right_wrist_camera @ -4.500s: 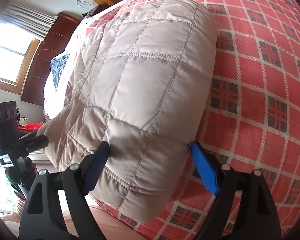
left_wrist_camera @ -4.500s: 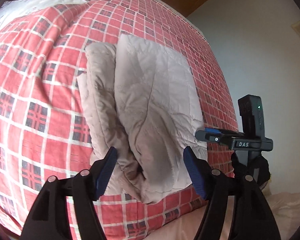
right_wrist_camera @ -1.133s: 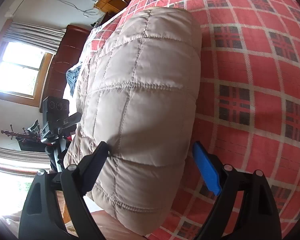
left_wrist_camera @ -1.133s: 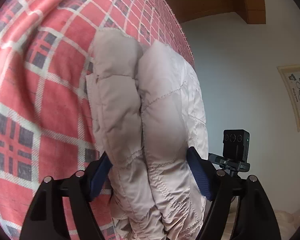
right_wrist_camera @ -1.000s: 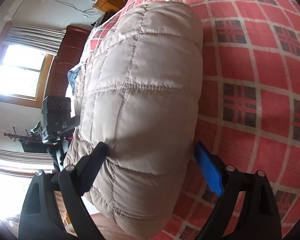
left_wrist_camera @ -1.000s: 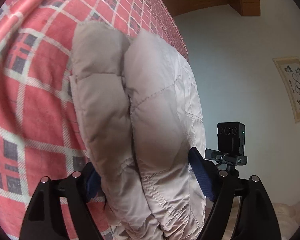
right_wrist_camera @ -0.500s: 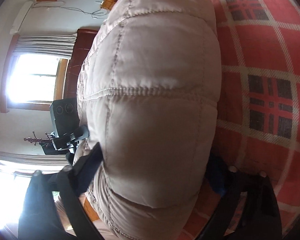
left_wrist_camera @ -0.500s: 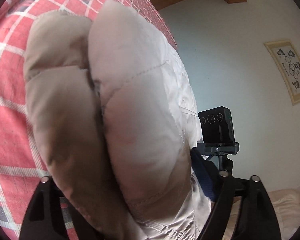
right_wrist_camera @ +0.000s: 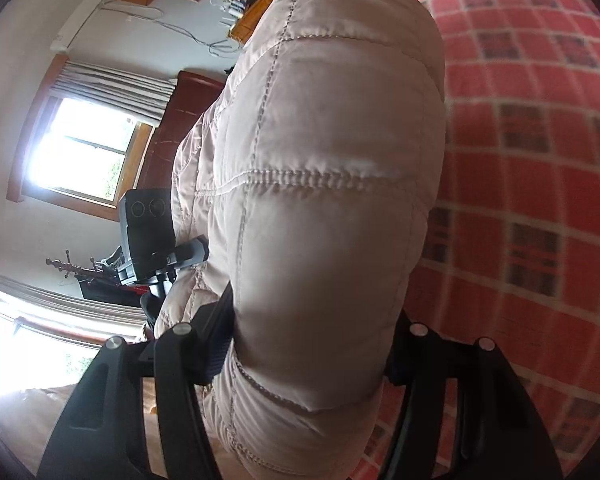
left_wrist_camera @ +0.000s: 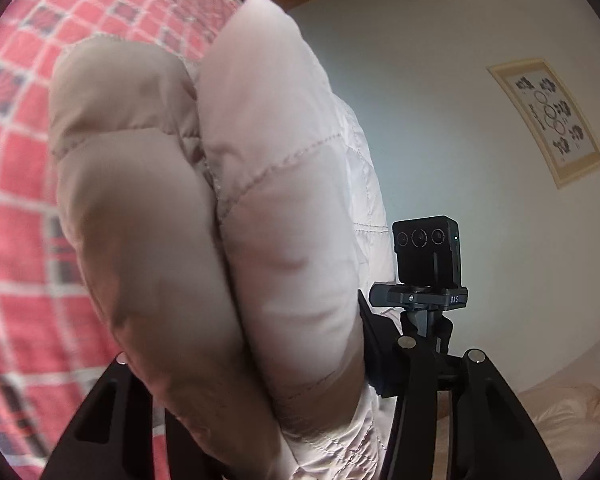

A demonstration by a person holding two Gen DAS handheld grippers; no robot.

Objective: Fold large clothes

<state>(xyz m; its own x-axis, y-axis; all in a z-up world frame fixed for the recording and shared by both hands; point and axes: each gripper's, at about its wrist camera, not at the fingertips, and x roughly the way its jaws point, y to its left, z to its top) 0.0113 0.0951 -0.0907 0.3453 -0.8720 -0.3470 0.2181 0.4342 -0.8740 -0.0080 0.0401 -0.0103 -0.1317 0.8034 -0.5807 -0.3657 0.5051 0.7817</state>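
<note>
A folded beige quilted jacket [left_wrist_camera: 260,240] fills the left wrist view as two thick stacked layers. My left gripper [left_wrist_camera: 244,344] is shut on that end, its fingers mostly buried in the padding. In the right wrist view the same jacket [right_wrist_camera: 320,200] bulges as one rounded fold, and my right gripper [right_wrist_camera: 312,344] is shut on it, jaws pressed into both sides. Each view shows the other gripper's black camera block [left_wrist_camera: 426,248] [right_wrist_camera: 148,228] at the far end of the bundle. The red plaid bedspread [right_wrist_camera: 540,160] lies behind, blurred.
The red plaid bed [left_wrist_camera: 20,160] spreads to the left. A framed picture [left_wrist_camera: 548,120] hangs on the pale wall. Pink bedding [left_wrist_camera: 560,420] lies low at right. A bright window [right_wrist_camera: 84,160], a dark headboard [right_wrist_camera: 168,120] and a wooden dresser [right_wrist_camera: 240,4] stand beyond.
Both grippers pushed onto the ends of the folded jacket and closed on it. The bundle now fills each view and both views tilt up toward the walls.
</note>
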